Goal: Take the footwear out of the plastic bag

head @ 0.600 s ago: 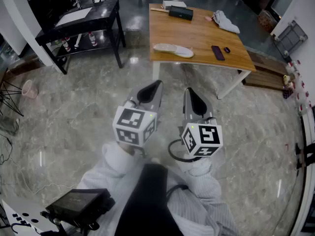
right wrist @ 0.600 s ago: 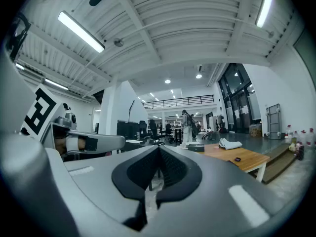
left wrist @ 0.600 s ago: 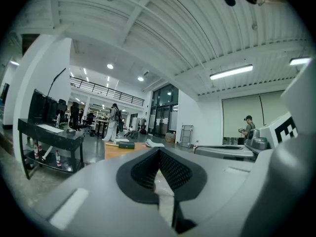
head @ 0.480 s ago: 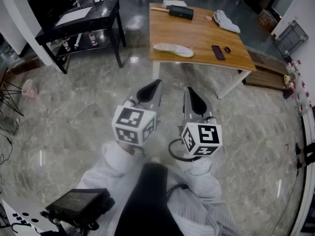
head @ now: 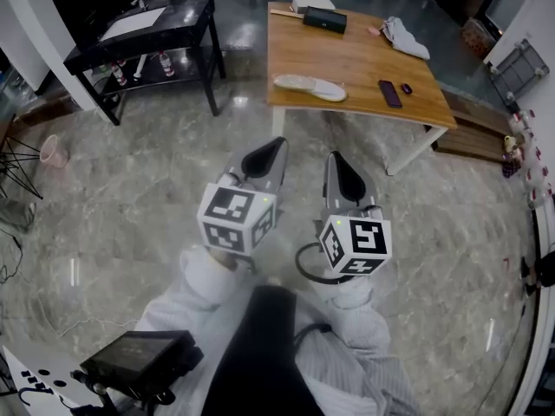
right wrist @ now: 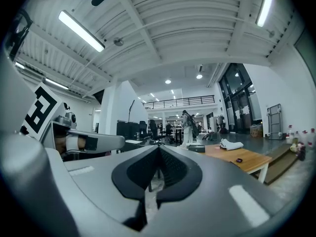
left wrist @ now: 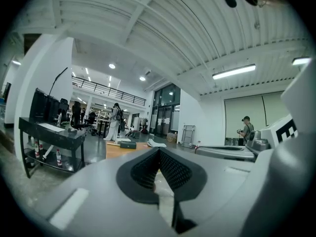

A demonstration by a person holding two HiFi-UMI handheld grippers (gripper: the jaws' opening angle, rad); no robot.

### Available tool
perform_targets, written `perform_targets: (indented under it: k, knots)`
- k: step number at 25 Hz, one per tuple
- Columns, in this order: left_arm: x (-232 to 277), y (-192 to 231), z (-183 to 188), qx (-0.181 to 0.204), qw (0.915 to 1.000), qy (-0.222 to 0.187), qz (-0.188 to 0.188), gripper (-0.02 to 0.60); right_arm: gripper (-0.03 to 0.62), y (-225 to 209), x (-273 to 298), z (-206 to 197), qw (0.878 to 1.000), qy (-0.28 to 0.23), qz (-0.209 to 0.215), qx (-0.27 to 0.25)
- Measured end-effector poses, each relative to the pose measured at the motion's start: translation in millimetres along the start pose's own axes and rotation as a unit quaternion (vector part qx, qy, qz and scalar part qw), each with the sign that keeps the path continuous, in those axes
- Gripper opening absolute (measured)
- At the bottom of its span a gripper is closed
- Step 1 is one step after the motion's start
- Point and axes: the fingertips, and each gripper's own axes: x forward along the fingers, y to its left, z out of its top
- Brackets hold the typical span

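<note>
A pale flat pair of footwear in a clear bag [head: 306, 86] lies near the front edge of the wooden table [head: 355, 63], far ahead of both grippers. My left gripper [head: 277, 146] and right gripper [head: 333, 159] are held side by side over the marble floor, well short of the table. Both are shut with nothing between the pads. In the left gripper view the left gripper's [left wrist: 159, 152] jaws meet, with the table [left wrist: 116, 150] small in the distance. The right gripper's [right wrist: 158, 149] jaws also meet, and the table [right wrist: 242, 157] lies to their right.
On the table also lie a black case [head: 324, 19], a white cloth [head: 406, 37], a phone [head: 389, 93] and a small dark object [head: 406, 87]. A black desk [head: 139, 33] stands at the left. People [left wrist: 116, 122] stand far off in the hall.
The head view has shifted slightly, so the table sits a touch lower in the picture. Both grippers stay where they were, shut.
</note>
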Motion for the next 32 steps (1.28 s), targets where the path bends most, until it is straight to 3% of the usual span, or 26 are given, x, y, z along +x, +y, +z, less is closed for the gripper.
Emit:
perform_targets:
  k: [12,22,27,32]
  knots:
    - [55.0,37.7,-21.6,-0.014,0.9994,0.026,0.018,0.0,0.012,-34.7,52.8,-29.7,0.999,0.037,-0.006,0.011]
    - [197.9,128.1,-41.9,-0.021,0.9968,0.077,0.005,0.0,0.012,-98.1,203.8,-64.4,0.996,0.079,-0.031,0.03]
    - [272.2,164.6,-55.3,-0.021,0.9926,0.119,-0.014,0.0,0.012,-129.9,278.2,-81.5,0.992,0.108,-0.045,0.055]
    - [333.3,201.7,-80.3,-0.035,0.987,0.157,-0.007,0.0,0.012,-168.7,337.3,-111.5,0.985,0.145,-0.056,0.072]
